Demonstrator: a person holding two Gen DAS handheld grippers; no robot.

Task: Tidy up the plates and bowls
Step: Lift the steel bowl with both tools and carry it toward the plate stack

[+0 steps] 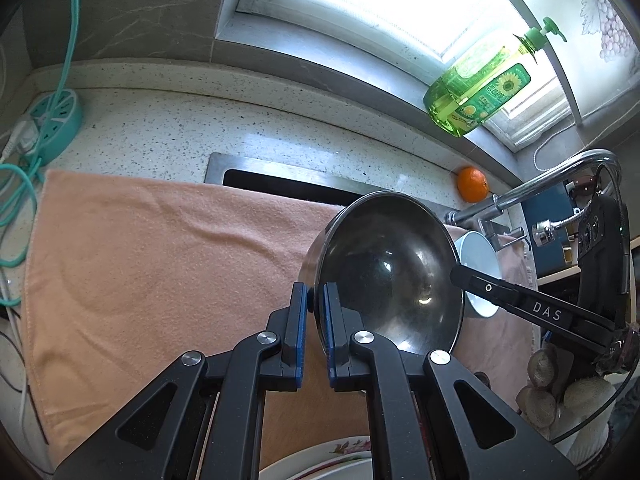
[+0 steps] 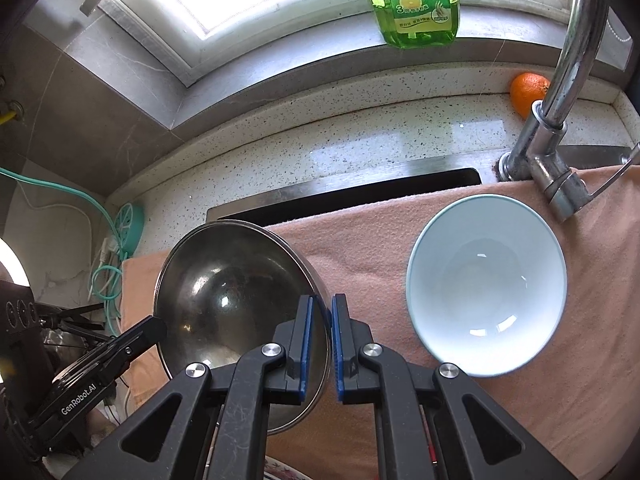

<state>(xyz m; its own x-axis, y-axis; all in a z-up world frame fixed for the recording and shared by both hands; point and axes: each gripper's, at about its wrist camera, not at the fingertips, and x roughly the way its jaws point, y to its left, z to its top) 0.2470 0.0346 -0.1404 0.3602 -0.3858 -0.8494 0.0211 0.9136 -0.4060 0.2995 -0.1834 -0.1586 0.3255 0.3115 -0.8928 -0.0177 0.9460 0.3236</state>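
Note:
A steel bowl (image 1: 384,272) (image 2: 236,296) hangs tilted above a peach towel (image 1: 160,248) (image 2: 372,248). My left gripper (image 1: 316,292) is shut on the bowl's left rim. The opposite rim sits between the blue pads of my right gripper (image 2: 322,304), which is also shut on it. Each gripper shows in the other's view, the right gripper (image 1: 456,274) and the left gripper (image 2: 158,326). A pale blue bowl (image 2: 486,284) (image 1: 478,256) stands upright on the towel, to the right of the steel one. The edge of a floral plate (image 1: 320,460) peeks out below my left gripper.
A chrome faucet (image 2: 556,112) (image 1: 540,184) rises at the right, with an orange (image 2: 528,92) (image 1: 473,184) behind it. A green soap bottle (image 2: 416,4) (image 1: 476,88) stands on the window sill. A sink opening (image 2: 360,196) lies behind the towel. A teal power strip (image 1: 52,124) with cables sits at left.

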